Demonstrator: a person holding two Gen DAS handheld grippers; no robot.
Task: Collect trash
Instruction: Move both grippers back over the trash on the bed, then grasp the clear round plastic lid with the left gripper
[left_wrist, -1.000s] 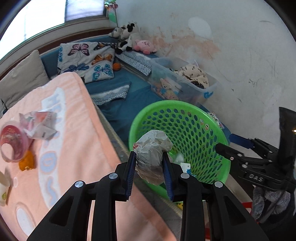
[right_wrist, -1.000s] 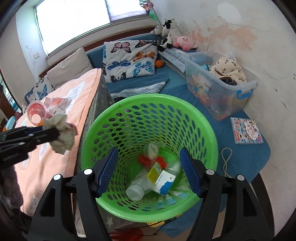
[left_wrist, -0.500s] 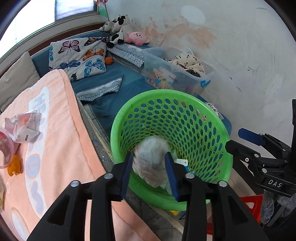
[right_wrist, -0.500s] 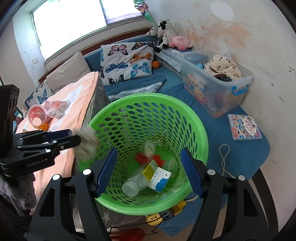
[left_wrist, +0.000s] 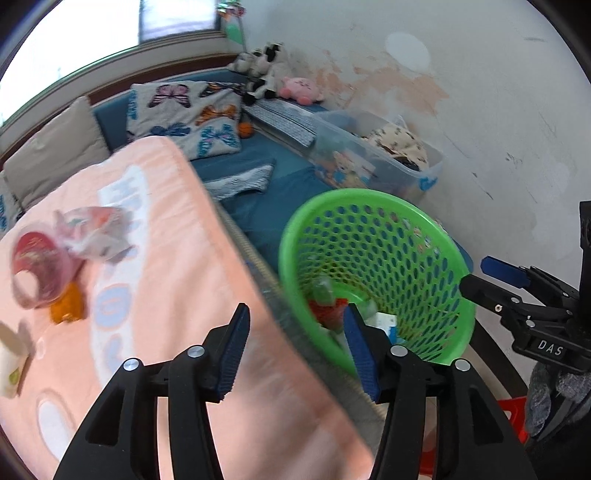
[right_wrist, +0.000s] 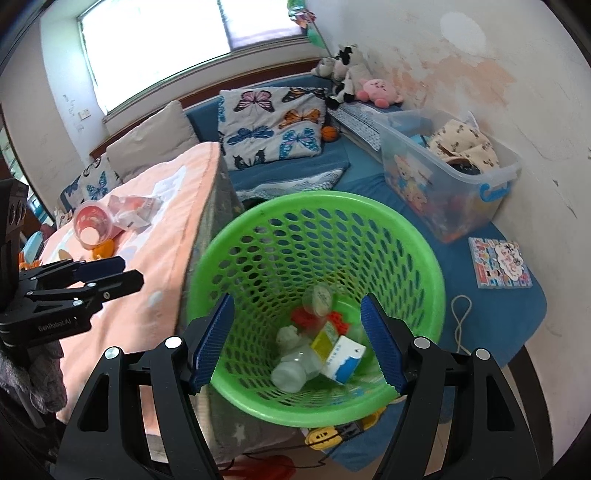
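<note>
A green mesh basket (right_wrist: 369, 218) stands beside the peach-covered table (right_wrist: 166, 258); it also shows in the left wrist view (left_wrist: 369, 199). Inside lie a crumpled paper wad (right_wrist: 290, 336), a plastic bottle (right_wrist: 291, 373), a small carton (right_wrist: 343, 360) and other scraps. My left gripper (left_wrist: 297, 347) is open and empty over the table edge by the basket. My right gripper (right_wrist: 297, 341) is open and empty above the basket. On the table lie a red cup (left_wrist: 37, 269), a crumpled wrapper (left_wrist: 96, 236) and an orange piece (left_wrist: 68, 306).
A clear storage bin (right_wrist: 454, 177) of toys stands by the wall. A booklet (right_wrist: 500, 262) and a cord (right_wrist: 461, 317) lie on the blue mat. Butterfly pillows (right_wrist: 273, 125) and plush toys (right_wrist: 354, 77) sit behind.
My left gripper opened and let the paper wad fall into the basket, then swung back left over the table. The right gripper stayed above the basket.
</note>
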